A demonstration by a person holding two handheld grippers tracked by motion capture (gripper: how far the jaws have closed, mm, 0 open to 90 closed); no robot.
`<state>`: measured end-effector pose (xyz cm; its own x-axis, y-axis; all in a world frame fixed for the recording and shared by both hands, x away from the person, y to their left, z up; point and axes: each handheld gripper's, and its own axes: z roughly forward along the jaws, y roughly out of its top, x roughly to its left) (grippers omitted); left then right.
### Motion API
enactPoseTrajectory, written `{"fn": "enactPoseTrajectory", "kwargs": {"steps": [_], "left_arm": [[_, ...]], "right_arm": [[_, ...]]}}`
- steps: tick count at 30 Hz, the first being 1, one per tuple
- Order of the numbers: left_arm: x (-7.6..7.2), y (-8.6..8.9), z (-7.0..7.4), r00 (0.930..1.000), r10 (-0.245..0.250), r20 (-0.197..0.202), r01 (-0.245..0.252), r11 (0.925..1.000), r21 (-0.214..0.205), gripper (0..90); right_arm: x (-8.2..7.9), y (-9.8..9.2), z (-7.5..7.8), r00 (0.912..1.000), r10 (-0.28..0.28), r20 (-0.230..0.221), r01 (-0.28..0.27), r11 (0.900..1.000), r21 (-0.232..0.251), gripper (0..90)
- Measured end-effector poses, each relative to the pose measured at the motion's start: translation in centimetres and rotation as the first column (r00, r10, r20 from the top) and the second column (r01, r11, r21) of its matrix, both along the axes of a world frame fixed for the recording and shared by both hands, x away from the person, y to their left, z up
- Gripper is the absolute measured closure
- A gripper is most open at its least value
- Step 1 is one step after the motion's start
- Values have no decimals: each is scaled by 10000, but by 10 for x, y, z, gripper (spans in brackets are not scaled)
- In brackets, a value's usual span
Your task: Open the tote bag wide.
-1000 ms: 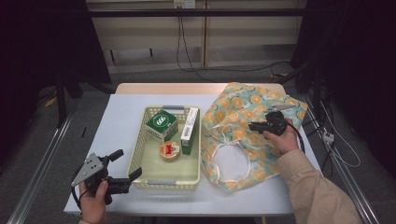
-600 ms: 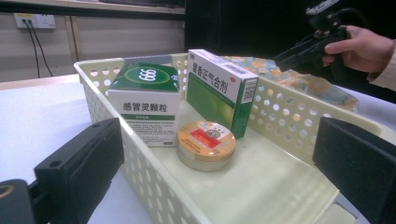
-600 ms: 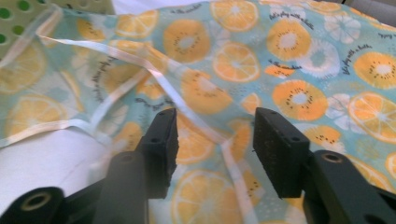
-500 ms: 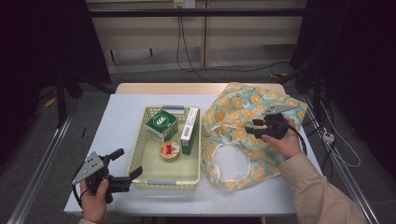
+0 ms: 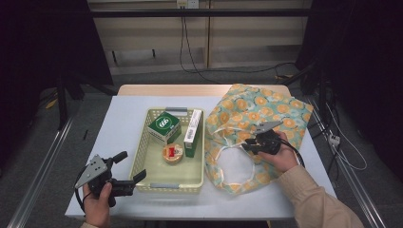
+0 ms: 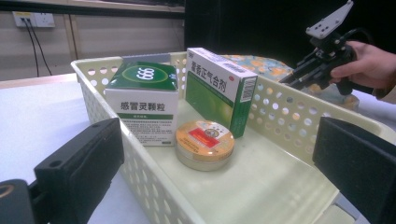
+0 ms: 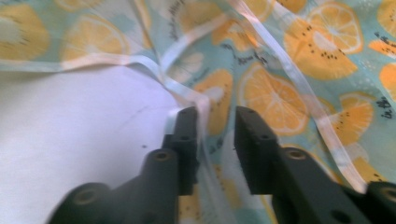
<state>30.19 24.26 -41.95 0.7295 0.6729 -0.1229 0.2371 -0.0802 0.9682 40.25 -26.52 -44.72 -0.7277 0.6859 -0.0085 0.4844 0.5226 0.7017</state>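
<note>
A cloth bag printed with orange slices lies flat on the right of the table, its white-trimmed mouth facing the basket. My right gripper sits at that mouth. Its jaws have just been closing, and in the right gripper view they stand close together with the bag's trimmed edge pinched between them. My left gripper rests at the near left, open, by the near corner of the cream basket. The left gripper view also shows the right gripper beyond the basket.
The basket's rim encloses a green box marked 666, a white-and-green box on its long edge, and a round gold tin. Bare white tabletop lies left of the basket. Cables run over the floor behind.
The right gripper moved left and nearer along the bag to its mouth; its jaws spread, then came together on the bag's edge. The left gripper stayed put.
</note>
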Motion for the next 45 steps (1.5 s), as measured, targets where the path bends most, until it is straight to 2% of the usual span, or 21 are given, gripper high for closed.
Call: {"fn": "enactPoseTrajectory", "kwargs": {"steps": [1,3,7,9,13,15,17,20,21,24,27,30,33,35,38,45], "left_arm": [[0,0,0,10000,-8,9,8,10000,7,21],[0,0,0,10000,-27,2,27,10000,12,21],[1,1,0,10000,0,12,0,10000,3,21],[2,0,0,10000,-22,-8,22,10000,-4,21],[3,-2,-2,10000,-59,-71,59,10000,36,21],[2,-2,-1,10000,-78,-31,79,10000,48,21],[2,-2,0,10000,-59,-18,59,10000,26,21],[1,-3,1,10000,-71,39,71,10000,34,21],[1,-3,2,9999,-88,67,88,10000,32,21],[2,-5,2,9999,-115,54,115,9999,58,21],[3,-6,1,9999,-142,28,142,9999,40,21],[3,-6,1,9998,-172,18,172,9998,72,21],[3,-6,1,9999,-161,34,161,9999,27,21],[3,-6,1,9999,-157,26,156,9999,32,21],[4,-6,1,9998,-213,41,213,9997,79,21],[5,-5,-1,9998,-171,-45,172,9998,70,21]], "right_arm": [[2,0,-2,10000,-46,-50,47,9999,98,855],[4,1,-5,10000,-53,-18,53,10000,-2,895],[1,3,-7,9992,68,-385,-62,9998,178,900],[-7,4,-6,9973,366,-633,-347,9989,303,900],[-29,10,-3,9858,1254,-1117,-1220,9918,368,900],[-37,12,0,9848,1359,-1082,-1297,9896,622,834],[-39,14,2,9914,1140,-644,-1092,9913,737,717],[-35,17,2,9950,967,-256,-949,9935,628,677],[-34,17,1,9959,880,-209,-863,9936,731,684],[-32,20,0,9975,705,-89,-699,9959,582,772],[-30,18,1,9974,698,-159,-682,9942,837,869],[-29,16,3,9970,737,-221,-713,9930,942,883],[-23,7,10,9988,306,-375,-245,9877,1542,885],[-15,-1,13,9982,155,-582,-55,9857,1684,884],[-4,-13,16,9970,-310,-709,458,9751,2171,885],[12,-35,9,9875,-1382,-758,1511,9672,2042,884]]}}
